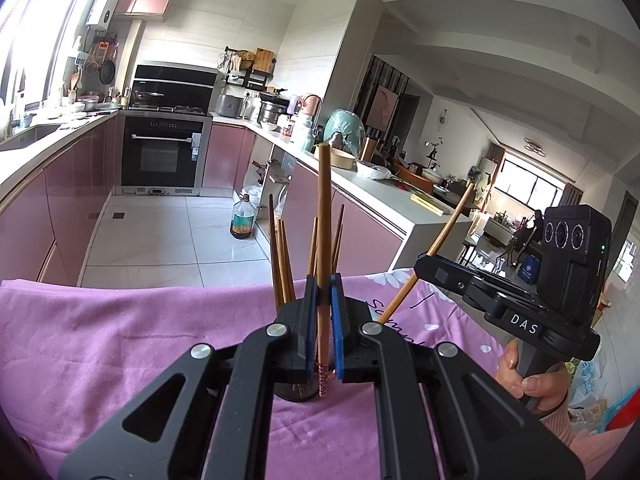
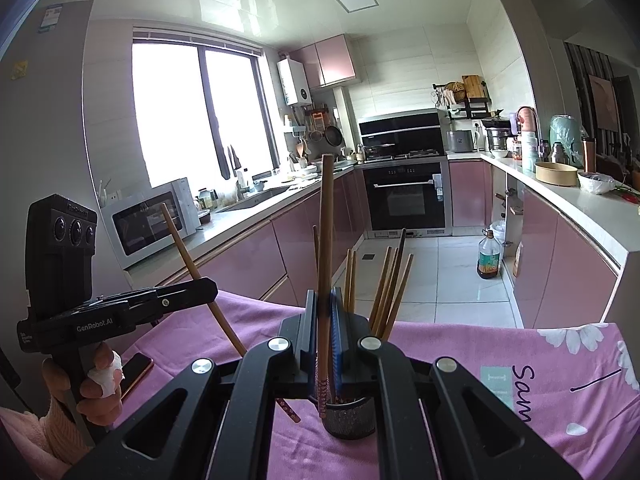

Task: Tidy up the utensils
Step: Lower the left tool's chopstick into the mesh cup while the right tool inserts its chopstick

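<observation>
Left gripper (image 1: 324, 284): black two-finger tool with blue pads, seen clenched on a long brown wooden chopstick (image 1: 323, 240) that is held nearly upright between the pads, patterned tip pointing down.
Right gripper (image 2: 325, 298): likewise clamped on a second brown wooden chopstick (image 2: 325, 248), held upright, patterned tip lowered towards the holder.
Holder: a dark round mesh cup (image 2: 350, 420) is placed directly below and ahead of both sets of fingers, loaded with several more brown chopsticks (image 2: 386, 292) that fan out above its rim.
Left hand (image 2: 94, 384): wrapped around its gripper's handle, one finger bandaged in white; a pink knitted sleeve is seen at the wrist.
Right hand (image 1: 528, 376): closed on the handle, just right of the left gripper.
Surface: a pink floral cloth (image 1: 120, 340) is spread under the cup.
Phone: a dark smartphone (image 2: 136, 372) is laid on the cloth, just beside the left hand.
</observation>
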A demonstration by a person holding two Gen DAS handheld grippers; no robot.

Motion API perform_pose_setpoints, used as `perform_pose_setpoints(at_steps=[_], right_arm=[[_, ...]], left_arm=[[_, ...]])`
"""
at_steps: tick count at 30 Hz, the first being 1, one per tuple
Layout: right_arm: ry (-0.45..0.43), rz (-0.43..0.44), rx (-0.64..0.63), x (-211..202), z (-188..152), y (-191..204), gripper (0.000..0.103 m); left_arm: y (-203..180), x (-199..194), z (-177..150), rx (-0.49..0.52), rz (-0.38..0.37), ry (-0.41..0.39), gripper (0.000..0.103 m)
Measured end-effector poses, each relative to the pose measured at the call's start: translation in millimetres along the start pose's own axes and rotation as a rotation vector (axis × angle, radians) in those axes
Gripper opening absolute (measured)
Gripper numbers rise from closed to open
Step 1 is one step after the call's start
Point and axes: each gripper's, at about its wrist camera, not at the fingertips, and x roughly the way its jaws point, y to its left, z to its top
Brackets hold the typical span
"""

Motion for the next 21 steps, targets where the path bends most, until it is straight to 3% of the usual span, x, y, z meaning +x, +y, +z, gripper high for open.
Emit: perform_pose_setpoints(at_steps=[21], right_arm=[[-0.031, 0.000, -0.014, 0, 5, 1, 0.005]], left_arm=[[-13, -3, 13, 0.031, 0.007, -0.047, 0.007]])
